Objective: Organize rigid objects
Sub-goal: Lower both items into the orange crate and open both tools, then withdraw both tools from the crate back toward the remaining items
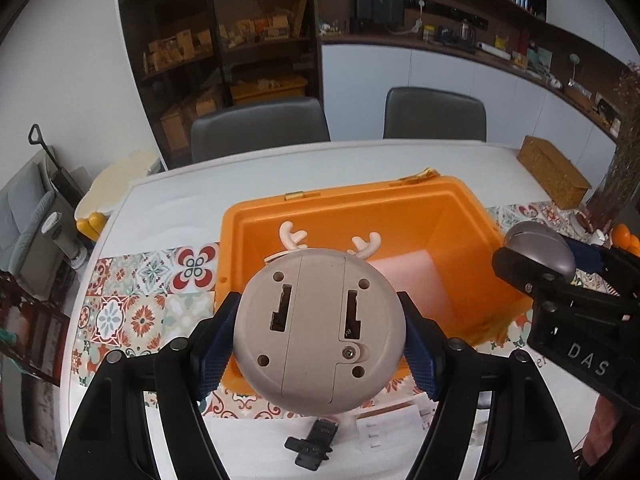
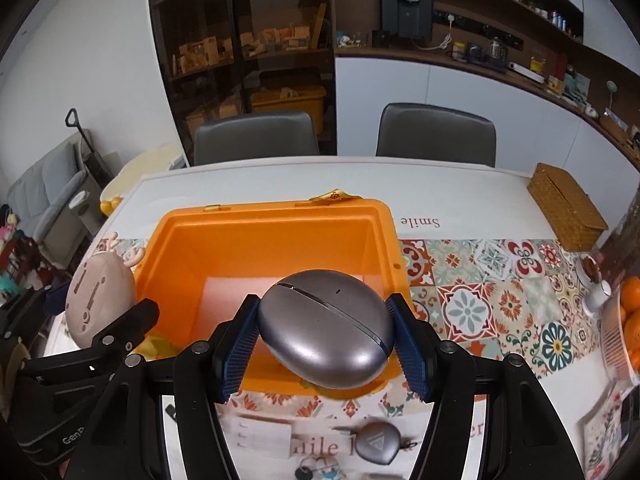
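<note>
An open orange plastic box stands on the table. My left gripper is shut on a round beige deer-shaped device with antlers, held over the box's near left corner with its underside facing the camera; it also shows in the right wrist view. My right gripper is shut on a grey egg-shaped case, held over the box's near edge; the case shows in the left wrist view.
On the table near the front edge lie a white card, a small grey pouch, keys and a black clip. A wicker box, oranges and a cup stand at the right. Two grey chairs stand behind.
</note>
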Action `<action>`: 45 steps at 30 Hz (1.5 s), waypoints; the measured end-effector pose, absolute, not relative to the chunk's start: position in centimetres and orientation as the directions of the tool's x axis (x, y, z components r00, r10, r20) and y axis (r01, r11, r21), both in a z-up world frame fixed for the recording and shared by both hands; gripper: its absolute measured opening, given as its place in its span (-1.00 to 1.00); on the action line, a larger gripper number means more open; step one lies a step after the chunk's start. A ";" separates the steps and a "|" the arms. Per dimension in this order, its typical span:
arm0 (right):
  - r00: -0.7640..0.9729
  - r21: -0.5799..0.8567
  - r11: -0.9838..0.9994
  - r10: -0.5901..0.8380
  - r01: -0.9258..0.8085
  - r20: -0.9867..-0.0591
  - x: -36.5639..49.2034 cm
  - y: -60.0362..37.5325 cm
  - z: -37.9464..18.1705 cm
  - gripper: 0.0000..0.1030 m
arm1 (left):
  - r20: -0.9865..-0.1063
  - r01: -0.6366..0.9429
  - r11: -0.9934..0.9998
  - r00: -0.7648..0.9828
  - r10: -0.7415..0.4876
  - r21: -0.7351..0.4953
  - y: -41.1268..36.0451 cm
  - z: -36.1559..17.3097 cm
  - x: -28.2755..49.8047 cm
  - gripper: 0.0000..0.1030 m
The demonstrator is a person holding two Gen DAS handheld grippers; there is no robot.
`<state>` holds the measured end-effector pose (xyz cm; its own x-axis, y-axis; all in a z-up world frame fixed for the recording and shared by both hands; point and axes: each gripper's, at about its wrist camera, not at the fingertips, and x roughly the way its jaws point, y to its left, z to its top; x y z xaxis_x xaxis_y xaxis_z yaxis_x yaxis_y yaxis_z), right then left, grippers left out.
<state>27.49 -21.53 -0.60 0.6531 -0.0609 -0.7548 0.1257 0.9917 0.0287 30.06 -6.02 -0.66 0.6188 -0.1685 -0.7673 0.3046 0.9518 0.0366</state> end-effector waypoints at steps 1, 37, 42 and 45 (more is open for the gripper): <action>0.643 0.033 0.991 -0.057 0.127 -0.763 28.1 -21.7 -0.9 0.23 | -0.776 0.304 0.952 0.608 -0.167 0.033 -6.1 -1.0 30.4 0.44; 0.455 0.062 0.992 0.005 0.110 -0.890 34.5 -23.2 -6.4 0.38 | -0.849 0.213 0.973 0.526 -0.041 0.085 -5.9 -4.1 35.0 0.78; 0.491 0.026 0.991 -0.044 0.135 -0.870 33.7 -23.1 -5.0 0.55 | -0.842 0.180 0.982 0.538 -0.049 0.058 -4.9 -3.4 34.2 0.78; 0.507 0.029 0.989 -0.051 0.148 -0.861 32.7 -23.1 -4.3 0.55 | -0.834 0.171 0.984 0.549 -0.058 0.044 -4.5 -3.0 33.3 0.78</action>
